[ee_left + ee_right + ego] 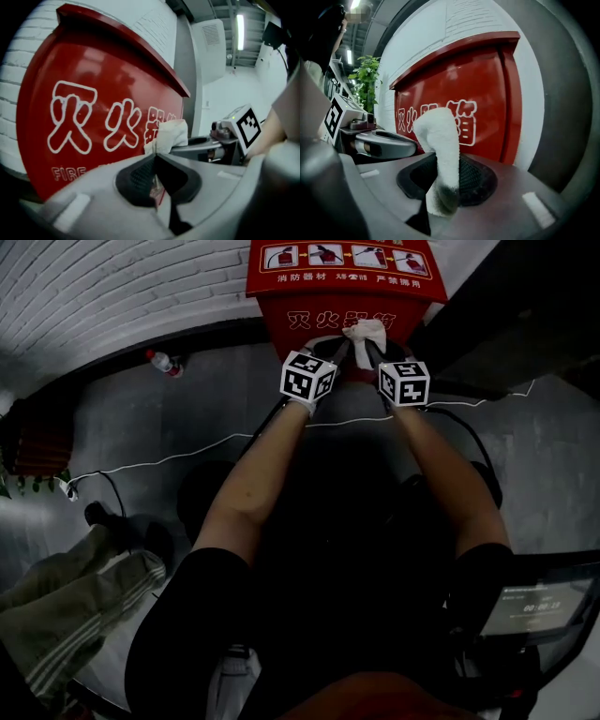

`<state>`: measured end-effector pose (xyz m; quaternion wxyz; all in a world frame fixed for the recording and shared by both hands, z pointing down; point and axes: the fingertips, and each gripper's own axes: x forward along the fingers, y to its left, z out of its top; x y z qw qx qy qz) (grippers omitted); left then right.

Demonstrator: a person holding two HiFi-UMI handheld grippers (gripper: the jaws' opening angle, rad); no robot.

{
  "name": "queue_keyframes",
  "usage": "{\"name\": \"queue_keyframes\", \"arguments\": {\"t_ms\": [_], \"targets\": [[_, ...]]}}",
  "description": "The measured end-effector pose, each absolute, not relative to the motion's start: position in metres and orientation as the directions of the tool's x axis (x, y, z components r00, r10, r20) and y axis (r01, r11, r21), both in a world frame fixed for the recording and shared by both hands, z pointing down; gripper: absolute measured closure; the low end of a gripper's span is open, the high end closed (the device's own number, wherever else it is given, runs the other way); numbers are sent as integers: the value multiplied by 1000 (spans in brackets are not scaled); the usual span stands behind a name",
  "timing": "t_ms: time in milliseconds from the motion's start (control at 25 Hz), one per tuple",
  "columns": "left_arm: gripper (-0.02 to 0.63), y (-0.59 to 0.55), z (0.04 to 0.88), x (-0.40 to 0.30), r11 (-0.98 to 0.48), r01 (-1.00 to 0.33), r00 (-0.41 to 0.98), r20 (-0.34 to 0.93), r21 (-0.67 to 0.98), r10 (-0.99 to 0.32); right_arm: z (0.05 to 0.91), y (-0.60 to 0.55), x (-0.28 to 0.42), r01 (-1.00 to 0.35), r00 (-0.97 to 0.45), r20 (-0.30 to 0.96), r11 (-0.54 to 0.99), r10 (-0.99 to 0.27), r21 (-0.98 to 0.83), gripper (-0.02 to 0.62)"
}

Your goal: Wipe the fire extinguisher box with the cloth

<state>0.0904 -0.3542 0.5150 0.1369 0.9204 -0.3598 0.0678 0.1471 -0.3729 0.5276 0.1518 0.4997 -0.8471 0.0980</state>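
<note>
Head view, upper centre of frame: red fire extinguisher box [309, 315] stood on the grey floor [216, 409] against a white brick wall [112, 287], with both grippers side by side at its front face. Right gripper [440, 164] had its jaws clamped on the white cloth [438, 136]. The cloth stuck up out of the jaws, bent over at the top, its lower end grey and dirty. It was held right at the box front by the white characters, contact not clear. Left gripper [155, 159] had its jaws closed, pads meeting at the tips, nothing held. It pointed at the box front just beside the cloth. A plastic bottle [164, 362] lay at the wall foot in the upper left of the head view, well apart from the box. A white cable [187, 454] ran across the floor mid-frame
</note>
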Motion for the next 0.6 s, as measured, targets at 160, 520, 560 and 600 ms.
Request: {"name": "queue_keyframes", "arguments": {"t_ms": [160, 520, 560, 600], "targets": [[603, -357, 512, 112, -724, -656, 754, 206, 212, -623, 529, -374, 182, -899, -411, 366, 439, -835, -9, 485], [603, -353, 517, 123, -744, -636, 771, 214, 204, -600, 529, -376, 239, -937, -311, 397, 347, -864, 23, 485], [603, -353, 516, 119, -741, -640, 768, 215, 203, -604, 529, -376, 244, -943, -294, 400, 332, -868, 28, 485], [603, -353, 516, 114, -737, -645, 764, 216, 202, -609, 529, -375, 248, -948, -276, 404, 317, -872, 36, 485]]}}
